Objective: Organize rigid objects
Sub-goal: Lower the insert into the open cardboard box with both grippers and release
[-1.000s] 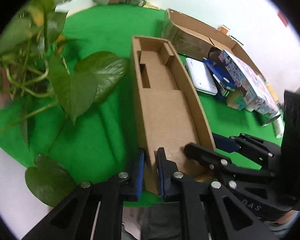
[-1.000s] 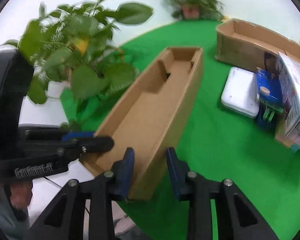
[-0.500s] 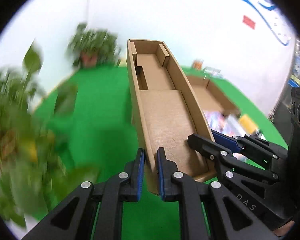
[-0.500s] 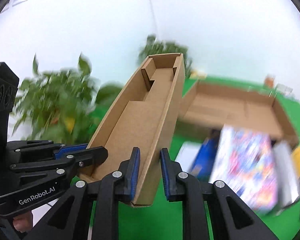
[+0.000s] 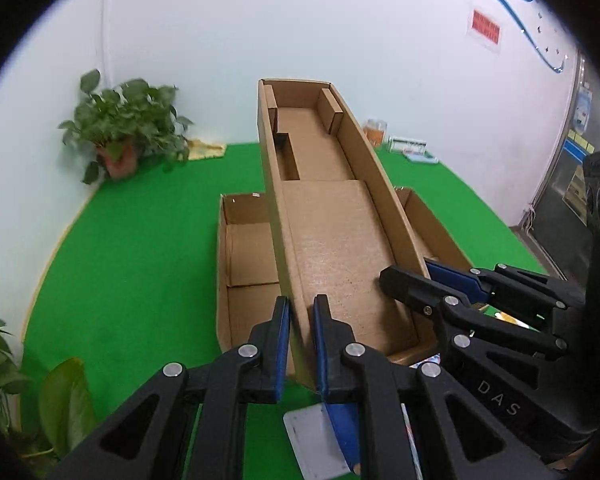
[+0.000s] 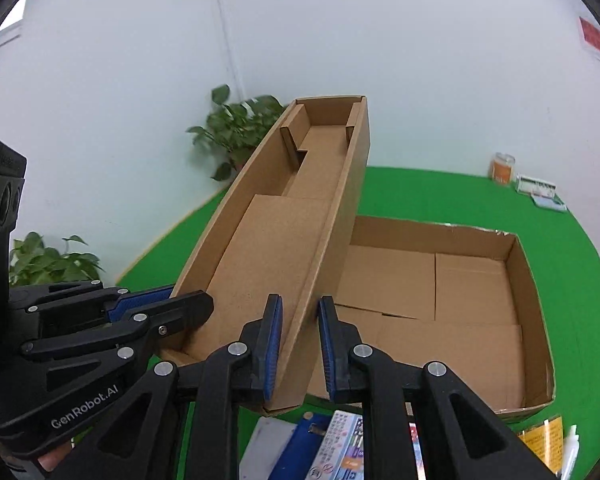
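Left gripper (image 5: 300,344): closed down on the left side wall of the narrow cardboard tray (image 5: 332,240), one blue pad inside the wall and one outside, at the tray's near end.
Right gripper (image 6: 298,350): jaws have just been closing and now clamp the tray's right side wall, which stands between the blue pads.
Narrow cardboard tray: long, open-topped, empty, with folded flaps at its far end; held up off the green mat (image 5: 140,248) by both grippers, far end tilted upward toward the white wall (image 5: 260,20).
Large cardboard box (image 6: 532,308): open and shallow, lying on the mat beneath and behind the tray; nothing visible inside.
Below the tray: a white flat item (image 5: 312,440) and colourful printed packages (image 6: 344,440) lie on the mat near the grippers.
Background: a potted plant (image 5: 120,136) in the corner, an orange jar (image 6: 502,168) and a small case (image 6: 540,196) by the wall.
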